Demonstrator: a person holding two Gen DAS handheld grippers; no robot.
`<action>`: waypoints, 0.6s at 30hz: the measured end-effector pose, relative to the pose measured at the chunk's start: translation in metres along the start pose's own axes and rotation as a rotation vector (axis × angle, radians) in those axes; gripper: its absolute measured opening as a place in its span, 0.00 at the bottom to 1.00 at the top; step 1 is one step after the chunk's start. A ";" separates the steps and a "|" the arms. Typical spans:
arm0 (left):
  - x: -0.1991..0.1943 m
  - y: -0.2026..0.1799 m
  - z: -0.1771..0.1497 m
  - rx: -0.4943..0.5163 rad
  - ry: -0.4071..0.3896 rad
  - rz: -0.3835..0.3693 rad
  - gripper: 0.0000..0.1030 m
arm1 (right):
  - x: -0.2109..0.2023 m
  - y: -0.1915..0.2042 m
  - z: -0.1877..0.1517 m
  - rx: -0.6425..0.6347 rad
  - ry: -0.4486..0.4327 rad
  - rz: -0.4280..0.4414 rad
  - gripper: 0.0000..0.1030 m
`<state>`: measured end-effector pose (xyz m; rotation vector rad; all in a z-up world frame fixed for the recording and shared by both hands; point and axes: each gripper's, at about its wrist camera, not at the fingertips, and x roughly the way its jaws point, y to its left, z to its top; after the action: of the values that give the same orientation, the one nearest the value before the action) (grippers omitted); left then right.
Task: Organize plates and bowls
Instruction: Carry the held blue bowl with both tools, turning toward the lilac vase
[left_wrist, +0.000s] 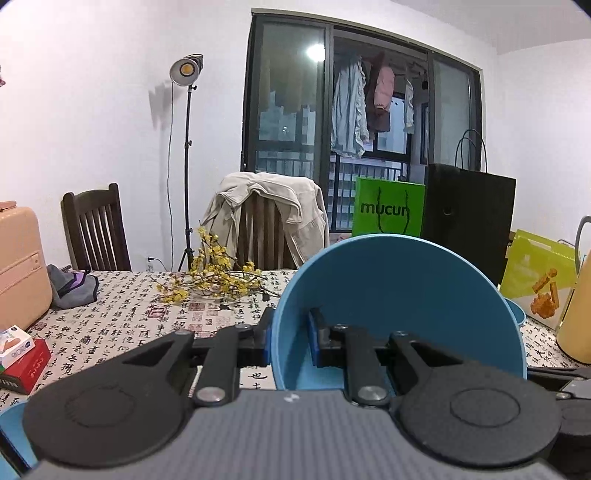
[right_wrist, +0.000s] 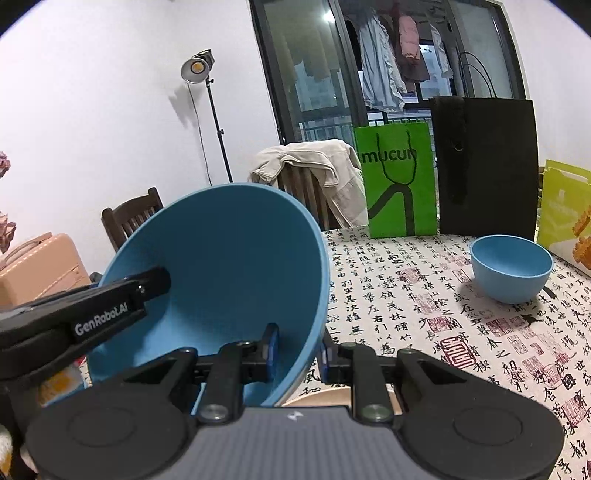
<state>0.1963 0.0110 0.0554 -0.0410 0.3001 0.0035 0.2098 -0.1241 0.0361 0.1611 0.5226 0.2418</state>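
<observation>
A large blue bowl (left_wrist: 399, 295) (right_wrist: 229, 258) hangs tilted above the patterned table, held by both grippers at once. My left gripper (left_wrist: 290, 334) is shut on the bowl's left wall, one pad inside and one outside. My right gripper (right_wrist: 299, 350) is shut on the opposite wall in the same way. In the right wrist view a finger (right_wrist: 122, 302) of the left gripper reaches into the bowl from the left. A smaller blue bowl (right_wrist: 511, 269) (left_wrist: 517, 314) stands upright on the tablecloth to the right. A beige rim (right_wrist: 317, 397), perhaps a plate, shows just under the right gripper.
A green paper bag (right_wrist: 397, 181), a black bag (right_wrist: 484, 162) and a yellow-green bag (right_wrist: 565, 206) line the table's far edge. Yellow flower branches (left_wrist: 218, 280), a grey pouch (left_wrist: 74, 290), small boxes (left_wrist: 22, 354) and a peach case (left_wrist: 18, 266) lie left. A yellow jug (left_wrist: 576, 314) stands right.
</observation>
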 end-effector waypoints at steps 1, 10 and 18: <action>-0.001 0.001 0.000 -0.003 -0.003 0.003 0.18 | 0.001 0.002 0.000 -0.003 0.000 0.003 0.20; -0.004 0.021 -0.001 -0.043 -0.015 0.023 0.18 | 0.008 0.019 -0.002 -0.025 0.010 0.037 0.20; -0.011 0.045 -0.002 -0.077 -0.025 0.039 0.18 | 0.012 0.041 -0.006 -0.040 0.018 0.073 0.20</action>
<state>0.1844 0.0555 0.0552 -0.1114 0.2755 0.0546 0.2092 -0.0814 0.0345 0.1390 0.5300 0.3255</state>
